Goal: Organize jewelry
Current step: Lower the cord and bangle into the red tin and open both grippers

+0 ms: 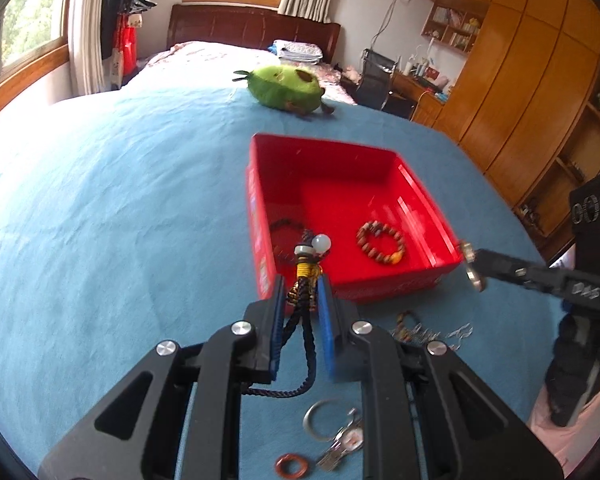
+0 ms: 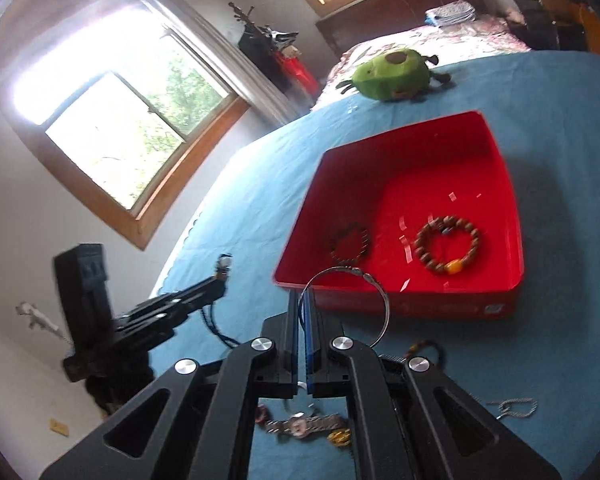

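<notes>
My left gripper (image 1: 302, 290) is shut on a dark braided cord pendant (image 1: 306, 268) with yellow wrapping and a pale bead, held at the near left corner of the red box (image 1: 416, 200). My right gripper (image 2: 302, 304) is shut on a thin silver bangle (image 2: 374, 286), held just before the box's (image 2: 512, 200) near rim. In the box lie a brown bead bracelet (image 2: 448, 244) and a dark bead bracelet (image 2: 350, 242). Both show in the left wrist view too, the brown one (image 1: 380, 242) and the dark one (image 1: 286, 226). The right gripper (image 1: 474, 270) shows in the left view, the left gripper (image 2: 222, 274) in the right view.
On the blue bedspread (image 1: 120, 200) near me lie a silver ring (image 1: 320, 418), a watch (image 1: 346, 440), an orange ring (image 1: 292, 465), a dark bracelet (image 2: 426, 350) and a silver chain (image 2: 512, 406). A green plush toy (image 1: 286, 88) sits beyond the box.
</notes>
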